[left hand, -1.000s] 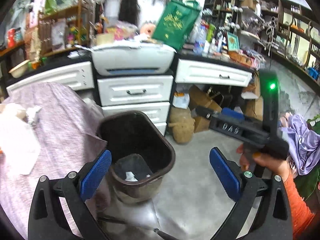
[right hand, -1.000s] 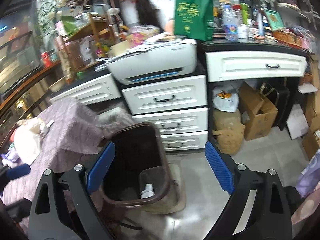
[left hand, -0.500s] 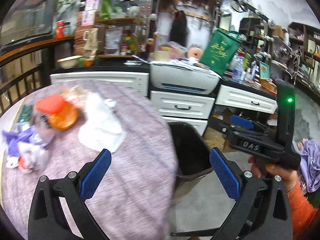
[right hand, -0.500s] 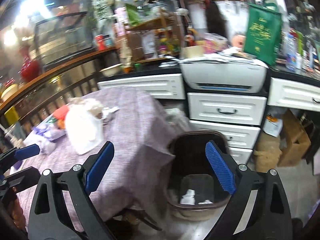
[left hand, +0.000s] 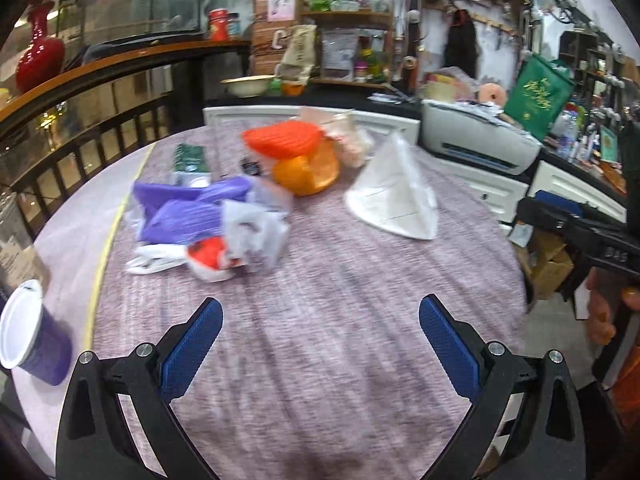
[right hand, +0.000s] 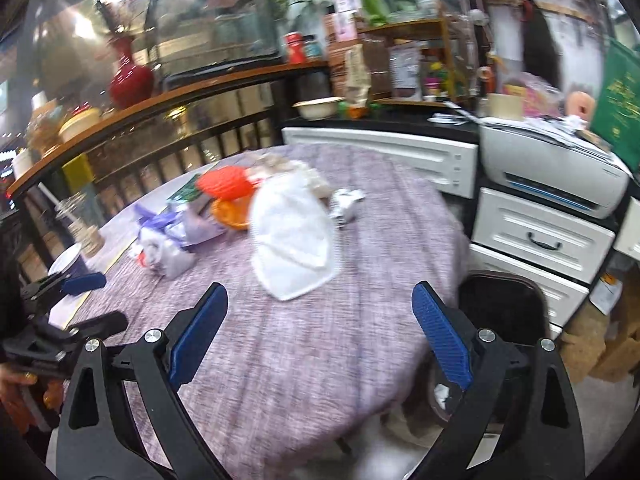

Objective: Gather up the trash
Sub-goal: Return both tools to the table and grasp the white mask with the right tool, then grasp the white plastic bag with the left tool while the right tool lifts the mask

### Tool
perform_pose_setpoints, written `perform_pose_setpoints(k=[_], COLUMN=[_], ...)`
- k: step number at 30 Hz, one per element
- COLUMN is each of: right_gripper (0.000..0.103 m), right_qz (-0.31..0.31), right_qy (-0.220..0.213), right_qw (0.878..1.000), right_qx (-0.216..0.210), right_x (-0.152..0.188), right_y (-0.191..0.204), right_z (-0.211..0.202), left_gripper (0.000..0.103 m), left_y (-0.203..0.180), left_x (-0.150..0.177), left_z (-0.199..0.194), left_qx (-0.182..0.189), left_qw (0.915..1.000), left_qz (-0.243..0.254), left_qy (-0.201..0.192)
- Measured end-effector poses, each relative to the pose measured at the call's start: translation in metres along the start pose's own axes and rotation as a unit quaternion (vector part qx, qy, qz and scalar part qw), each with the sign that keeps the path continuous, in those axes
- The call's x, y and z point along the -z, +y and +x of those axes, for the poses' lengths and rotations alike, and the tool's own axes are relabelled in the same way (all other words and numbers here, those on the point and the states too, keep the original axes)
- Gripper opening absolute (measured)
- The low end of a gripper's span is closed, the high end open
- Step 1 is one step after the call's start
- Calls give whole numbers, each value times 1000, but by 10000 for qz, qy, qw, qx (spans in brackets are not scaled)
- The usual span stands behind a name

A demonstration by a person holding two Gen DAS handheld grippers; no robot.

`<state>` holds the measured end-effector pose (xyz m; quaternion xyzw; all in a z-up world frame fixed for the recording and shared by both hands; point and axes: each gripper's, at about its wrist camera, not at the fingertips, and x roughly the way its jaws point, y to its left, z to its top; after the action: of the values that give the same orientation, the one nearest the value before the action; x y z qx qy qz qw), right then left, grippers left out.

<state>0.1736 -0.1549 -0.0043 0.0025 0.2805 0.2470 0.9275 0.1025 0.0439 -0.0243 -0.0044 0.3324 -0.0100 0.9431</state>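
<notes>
Trash lies on a round table with a purple cloth (left hand: 320,320): a flat white bag (left hand: 394,194), a purple plastic bag (left hand: 188,208), crumpled wrappers with a red patch (left hand: 224,256), and an orange-and-red container (left hand: 298,156). My left gripper (left hand: 320,346) hovers open over the bare cloth, short of the pile, holding nothing. The right gripper (right hand: 320,336) is open too, above the table's near edge, with the white bag (right hand: 292,236) ahead of it. The dark brown bin (right hand: 504,312) stands on the floor at the table's right side, with white scraps inside.
A purple paper cup (left hand: 32,332) stands at the table's left edge. White drawers (right hand: 540,236) and a printer (right hand: 552,168) line the wall behind the bin. A wooden railing (right hand: 160,120) curves behind the table. A hand (left hand: 604,312) holds the other gripper at right.
Both views have swung left, from the bin on the floor up to the table top. The trash pile is now in front of both grippers. The bin sits at the right edge.
</notes>
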Motion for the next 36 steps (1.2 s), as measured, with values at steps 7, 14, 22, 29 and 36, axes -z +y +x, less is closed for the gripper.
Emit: perform_pose_setpoints(k=[7,14,22,29,36], right_gripper=[92,92,77,34,8], right_qz=[-290,-575,-779,-794,-778], right_qy=[383,775,936,1094,1036], right_qw=[9985,9952,9923,9896,9899], right_qx=[-256,-129,205,488,580], right_x=[-8,-19,-33,-32,-28], right_y=[29,40,46,38,31], right_z=[35,80,109,122,116], left_gripper=[97,97,97,97,77], left_y=[47,74,67,58,54], left_x=[4,0,-18,-29,-36], left_z=[7,19,35,51,57], left_qx=[-213,-228,-262,-270,-193], left_qw=[9994,9982,9990,9989,9992], left_qz=[-224,-441,-183,-89,-122], left_qy=[185,332,309,359,316])
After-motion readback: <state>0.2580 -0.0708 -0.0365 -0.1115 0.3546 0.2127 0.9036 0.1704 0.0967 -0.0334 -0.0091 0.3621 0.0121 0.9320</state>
